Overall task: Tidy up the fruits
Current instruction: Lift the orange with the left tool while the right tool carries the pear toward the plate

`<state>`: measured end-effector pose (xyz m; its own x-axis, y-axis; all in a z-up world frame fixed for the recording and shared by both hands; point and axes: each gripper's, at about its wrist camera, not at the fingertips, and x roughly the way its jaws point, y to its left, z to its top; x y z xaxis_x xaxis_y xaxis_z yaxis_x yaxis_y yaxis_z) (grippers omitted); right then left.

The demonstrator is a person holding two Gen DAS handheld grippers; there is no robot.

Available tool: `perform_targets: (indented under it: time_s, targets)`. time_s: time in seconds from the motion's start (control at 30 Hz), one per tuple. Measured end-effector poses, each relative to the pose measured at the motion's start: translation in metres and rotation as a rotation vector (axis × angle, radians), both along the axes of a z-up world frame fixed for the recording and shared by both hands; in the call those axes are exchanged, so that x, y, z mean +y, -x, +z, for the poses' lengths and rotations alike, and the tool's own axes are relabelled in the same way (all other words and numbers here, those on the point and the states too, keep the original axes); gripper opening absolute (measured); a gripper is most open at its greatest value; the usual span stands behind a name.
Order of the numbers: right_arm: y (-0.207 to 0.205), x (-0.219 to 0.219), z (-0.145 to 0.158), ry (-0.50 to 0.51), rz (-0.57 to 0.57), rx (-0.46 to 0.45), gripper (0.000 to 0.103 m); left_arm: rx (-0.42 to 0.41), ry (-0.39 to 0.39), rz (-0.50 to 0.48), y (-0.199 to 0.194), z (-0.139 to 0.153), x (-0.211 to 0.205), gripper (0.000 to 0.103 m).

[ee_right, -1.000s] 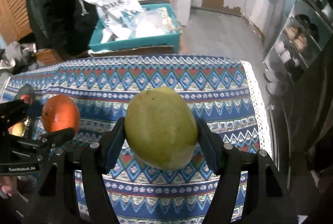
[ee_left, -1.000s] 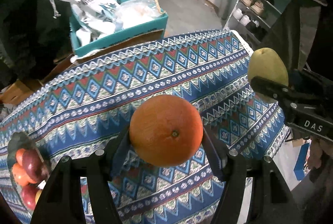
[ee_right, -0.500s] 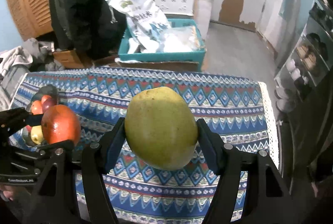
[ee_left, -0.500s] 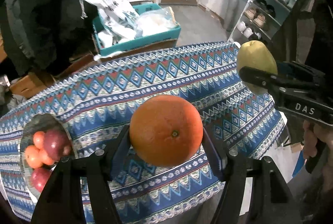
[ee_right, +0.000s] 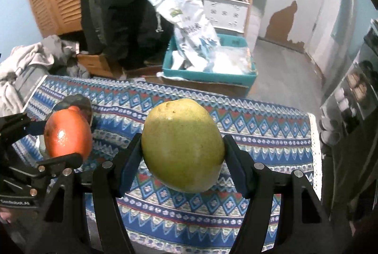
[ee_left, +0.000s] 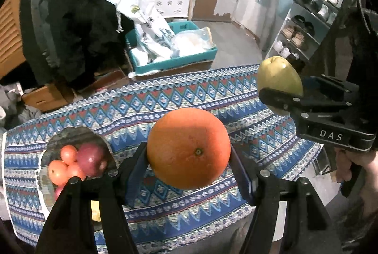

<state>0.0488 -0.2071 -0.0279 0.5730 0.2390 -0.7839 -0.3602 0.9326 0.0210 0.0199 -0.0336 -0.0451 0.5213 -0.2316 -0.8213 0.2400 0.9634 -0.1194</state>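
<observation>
Left gripper (ee_left: 189, 157): jaws clamped on orange (ee_left: 188, 147), held above patterned tablecloth (ee_left: 179, 100)
Right gripper (ee_right: 183, 154): jaws clamped on green mango (ee_right: 183, 145), also aloft over cloth
Metal bowl (ee_left: 70, 133) at table's left end, part-filled: tangerines, red fruit
Risks:
- round smooth fruit, pad contact only at sides; slip if squeeze relaxes
- both loads near each other; collision possible on shared approach to bowl
- added fruit may roll off heap
Legible: "DAS" on right gripper body; left body marking blurred, possibly "GenRobot.AI"

Right gripper (ee_right: 183, 147) clamps a mango (ee_right: 183, 145) above the patterned tablecloth (ee_right: 259, 136).
</observation>
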Motion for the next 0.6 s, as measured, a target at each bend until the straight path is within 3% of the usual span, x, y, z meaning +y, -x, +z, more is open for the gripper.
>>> perform_targets:
  time_s: [0.6]
  targets:
    - [-0.006,0.093,0.012,-0.009,0.118,-0.010,0.068,-0.030,0.020,0.136,0.011,0.013,0.074,0.069]
